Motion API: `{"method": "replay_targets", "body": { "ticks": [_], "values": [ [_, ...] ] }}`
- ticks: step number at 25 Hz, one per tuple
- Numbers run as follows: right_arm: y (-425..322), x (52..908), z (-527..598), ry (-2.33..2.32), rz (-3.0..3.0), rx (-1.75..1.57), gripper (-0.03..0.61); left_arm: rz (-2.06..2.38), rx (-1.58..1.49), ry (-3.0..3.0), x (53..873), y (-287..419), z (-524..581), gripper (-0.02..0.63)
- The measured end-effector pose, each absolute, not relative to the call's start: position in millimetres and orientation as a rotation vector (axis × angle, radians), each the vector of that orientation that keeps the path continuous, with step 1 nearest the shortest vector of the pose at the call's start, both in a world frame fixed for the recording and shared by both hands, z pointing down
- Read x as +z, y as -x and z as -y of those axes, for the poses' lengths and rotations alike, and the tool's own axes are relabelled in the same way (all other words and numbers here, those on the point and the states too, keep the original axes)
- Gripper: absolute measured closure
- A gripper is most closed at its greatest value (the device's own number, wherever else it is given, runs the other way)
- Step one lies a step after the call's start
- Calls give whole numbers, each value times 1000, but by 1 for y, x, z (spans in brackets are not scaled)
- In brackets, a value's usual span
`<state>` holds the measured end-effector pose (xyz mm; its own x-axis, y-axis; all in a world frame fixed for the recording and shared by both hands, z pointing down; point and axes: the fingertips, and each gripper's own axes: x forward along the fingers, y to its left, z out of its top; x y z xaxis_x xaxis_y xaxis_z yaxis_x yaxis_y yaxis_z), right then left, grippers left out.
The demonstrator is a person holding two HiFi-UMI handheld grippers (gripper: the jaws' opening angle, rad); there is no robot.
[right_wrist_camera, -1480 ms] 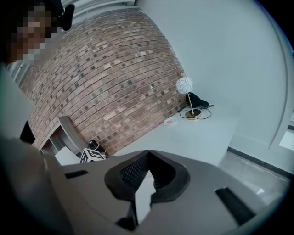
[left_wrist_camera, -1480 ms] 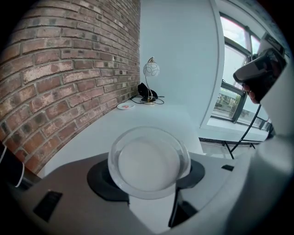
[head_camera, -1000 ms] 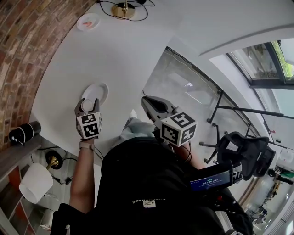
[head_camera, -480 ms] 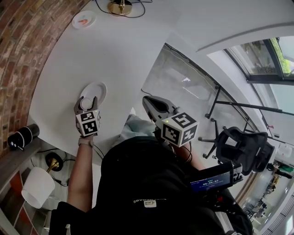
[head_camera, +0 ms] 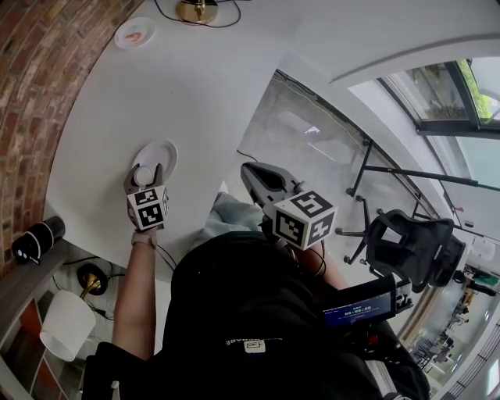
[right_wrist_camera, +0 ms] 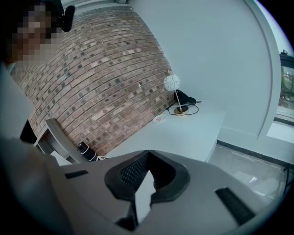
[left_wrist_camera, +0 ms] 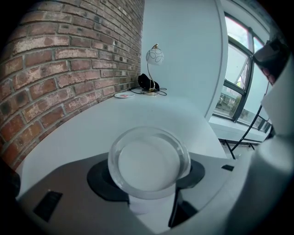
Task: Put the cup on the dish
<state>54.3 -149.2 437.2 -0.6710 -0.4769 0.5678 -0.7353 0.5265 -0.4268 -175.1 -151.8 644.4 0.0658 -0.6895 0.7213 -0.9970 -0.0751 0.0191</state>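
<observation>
A clear glass cup (head_camera: 143,175) (left_wrist_camera: 149,161) sits upright between the jaws of my left gripper (head_camera: 144,176) (left_wrist_camera: 149,176), which is shut on it by the sides. The cup is over the near edge of the white dish (head_camera: 162,151) on the white table (head_camera: 195,86). Whether its base touches the dish I cannot tell. My right gripper (head_camera: 248,173) (right_wrist_camera: 148,153) is shut with nothing in it. It hangs off the table's right edge, above the floor.
At the table's far end stand a gold-based lamp (head_camera: 195,10) (left_wrist_camera: 154,57) with a black cable and a small plate (head_camera: 133,33) (right_wrist_camera: 159,119). A brick wall (head_camera: 35,94) runs along the left. A black speaker (head_camera: 31,238) stands below it. An office chair (head_camera: 410,250) is at the right.
My left gripper has sunk a little toward the dish with the cup still in it. The right gripper has stayed where it was.
</observation>
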Motion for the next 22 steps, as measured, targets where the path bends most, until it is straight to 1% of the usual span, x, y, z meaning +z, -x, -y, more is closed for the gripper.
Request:
{"method": "replay_targets", "body": {
  "ticks": [22],
  "values": [
    [-54,437,152,-999,2380,926,575,1672,805,-1820,661,179,159,359]
  ]
}}
